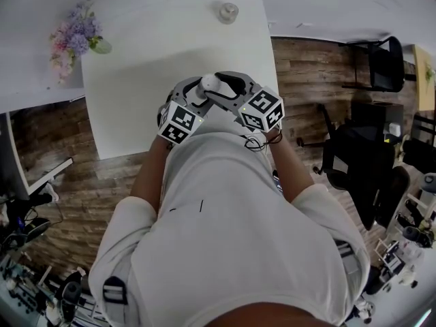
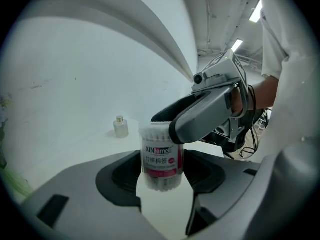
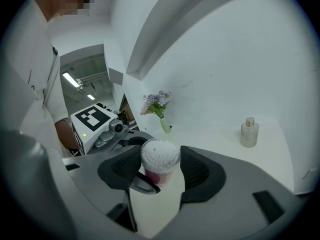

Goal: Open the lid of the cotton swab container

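The cotton swab container (image 1: 209, 82) is a clear cylinder with a pink label (image 2: 161, 156), held just above the front edge of the white table (image 1: 163, 53). My left gripper (image 2: 162, 173) is shut on its body, a pad pressed on each side. From the opposite side my right gripper (image 3: 160, 170) closes round its top (image 3: 160, 154), both pads against the rim. White swab tips show at the top. I cannot tell whether the clear lid is seated or loose. The right gripper's jaw hides the top's right side in the left gripper view.
A small glass bottle (image 1: 227, 11) stands at the table's far edge. A vase of purple flowers (image 1: 75, 39) sits on the adjoining table at the left. Black chairs (image 1: 385, 63) and equipment stand on the wooden floor at the right.
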A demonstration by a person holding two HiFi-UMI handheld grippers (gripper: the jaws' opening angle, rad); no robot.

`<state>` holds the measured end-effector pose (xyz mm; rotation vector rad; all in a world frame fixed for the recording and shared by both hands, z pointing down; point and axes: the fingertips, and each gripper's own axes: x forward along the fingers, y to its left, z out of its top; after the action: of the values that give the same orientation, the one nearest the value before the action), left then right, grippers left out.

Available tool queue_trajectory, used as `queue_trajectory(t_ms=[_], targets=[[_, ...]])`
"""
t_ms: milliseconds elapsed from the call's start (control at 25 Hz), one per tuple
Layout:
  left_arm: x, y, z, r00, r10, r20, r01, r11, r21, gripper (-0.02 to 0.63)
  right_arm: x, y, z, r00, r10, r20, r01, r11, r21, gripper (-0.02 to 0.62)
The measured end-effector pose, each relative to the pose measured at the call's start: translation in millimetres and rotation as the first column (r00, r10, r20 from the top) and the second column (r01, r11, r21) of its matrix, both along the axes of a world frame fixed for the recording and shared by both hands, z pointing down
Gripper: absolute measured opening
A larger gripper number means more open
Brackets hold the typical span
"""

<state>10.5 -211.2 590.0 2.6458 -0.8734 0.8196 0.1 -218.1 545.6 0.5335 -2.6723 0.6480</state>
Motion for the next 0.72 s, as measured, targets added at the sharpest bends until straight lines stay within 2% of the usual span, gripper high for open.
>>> queue_trajectory(t_ms=[320,560,720], targets=[[-0.3,1.0,-1.9,1.0,0.014,-0.008,-0.014,1.0,0.026,0.268,1.0,0.6,0.2,1.0,0.001,0.011,-0.001,0.999,-0.035,0.241],[5.1,4.3,-7.5,0.999,0.047,0.001,-0.047,0.998,0.049,0.268,11.2,2.2,-0.1,0.997,0.017,0.081,-0.008,0.994,-0.11,0.241],[5.0,3.9,-7.3,0.998,0.055,0.004,-0.055,0.997,0.061,0.267,11.7,2.0,0.7,0.996,0.019,0.087,-0.008,0.992,-0.122,0.239]])
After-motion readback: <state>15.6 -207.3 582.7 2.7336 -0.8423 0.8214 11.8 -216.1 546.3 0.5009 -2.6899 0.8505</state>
